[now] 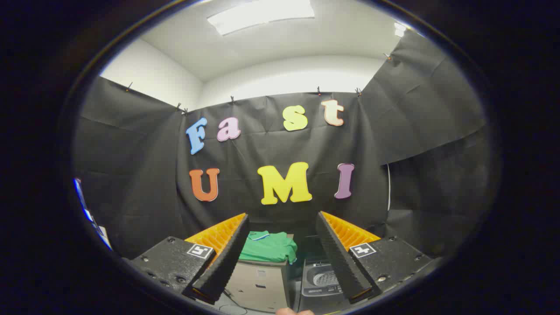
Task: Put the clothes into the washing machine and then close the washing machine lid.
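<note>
Black cloth backs a green garment (269,247) beyond the spread jaws (washing machine (321,280) beside it).

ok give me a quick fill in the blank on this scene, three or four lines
1. The gripper has its fingers ____, holding nothing.
2. The folded shirt beyond the fingers is ____ in colour.
3. The shirt lies on a beige ____.
4. The washing machine stands beside the box with its lid ____.

Missing words: open; green; box; open

The gripper's (282,258) right finger (341,258) hides part of the washing machine (321,280), whose lid cannot be made out.
</note>
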